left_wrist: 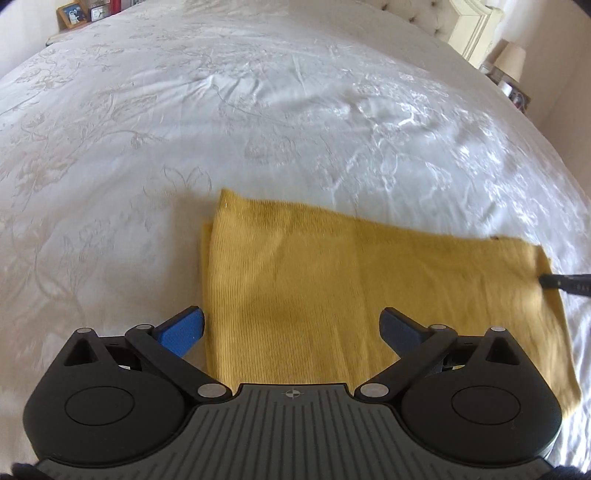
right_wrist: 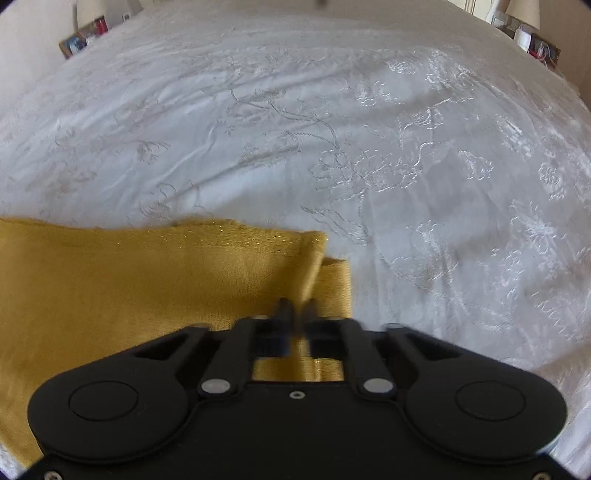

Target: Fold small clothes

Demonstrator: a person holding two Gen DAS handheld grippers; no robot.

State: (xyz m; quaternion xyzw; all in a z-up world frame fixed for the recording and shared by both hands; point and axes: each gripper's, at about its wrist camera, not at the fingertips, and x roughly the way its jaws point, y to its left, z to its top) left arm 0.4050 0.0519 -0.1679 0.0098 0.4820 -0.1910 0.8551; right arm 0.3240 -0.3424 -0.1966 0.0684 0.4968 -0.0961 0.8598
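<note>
A mustard-yellow knit garment (left_wrist: 351, 280) lies flat, partly folded, on the white bedspread (left_wrist: 258, 110). My left gripper (left_wrist: 291, 328) is open just above the garment's left part, its blue-padded fingers (left_wrist: 184, 332) spread wide with nothing between them. In the right wrist view the same garment (right_wrist: 129, 288) fills the lower left. My right gripper (right_wrist: 298, 314) is shut on the garment's right edge, where a fold of cloth rises between the fingers. A tip of the right gripper shows at the garment's right edge in the left wrist view (left_wrist: 561, 282).
The embroidered white bedspread (right_wrist: 369, 147) stretches far ahead and to both sides. A tufted headboard (left_wrist: 424, 18) and a lamp on a nightstand (left_wrist: 511, 61) stand at the far right. Picture frames (left_wrist: 72, 13) sit on a nightstand at the far left.
</note>
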